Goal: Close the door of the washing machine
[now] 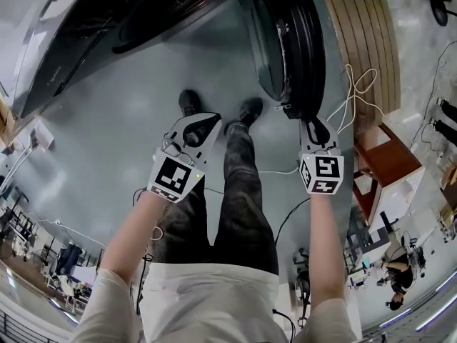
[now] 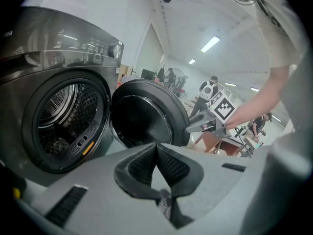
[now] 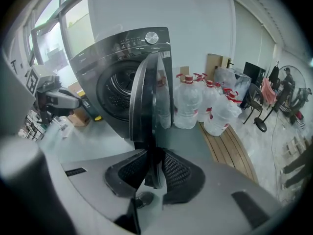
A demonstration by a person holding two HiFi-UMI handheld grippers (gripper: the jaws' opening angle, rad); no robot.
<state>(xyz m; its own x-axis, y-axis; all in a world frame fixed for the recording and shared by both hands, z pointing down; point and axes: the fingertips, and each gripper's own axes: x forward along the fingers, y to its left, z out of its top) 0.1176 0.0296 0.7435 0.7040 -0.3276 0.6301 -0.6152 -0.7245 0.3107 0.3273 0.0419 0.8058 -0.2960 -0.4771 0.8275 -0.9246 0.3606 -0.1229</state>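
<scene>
Dark door edge clamped in right tongs — left tongs pinched together, empty.

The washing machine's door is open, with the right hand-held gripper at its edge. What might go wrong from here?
The right hand-held gripper pinches only the thin rim of the door, so it may slip off during the swing.
The left hand-held gripper, shut and empty, hangs before the drum opening; the door might strike it.
A white cable lies on the floor beside the door; a foot might catch it.
</scene>
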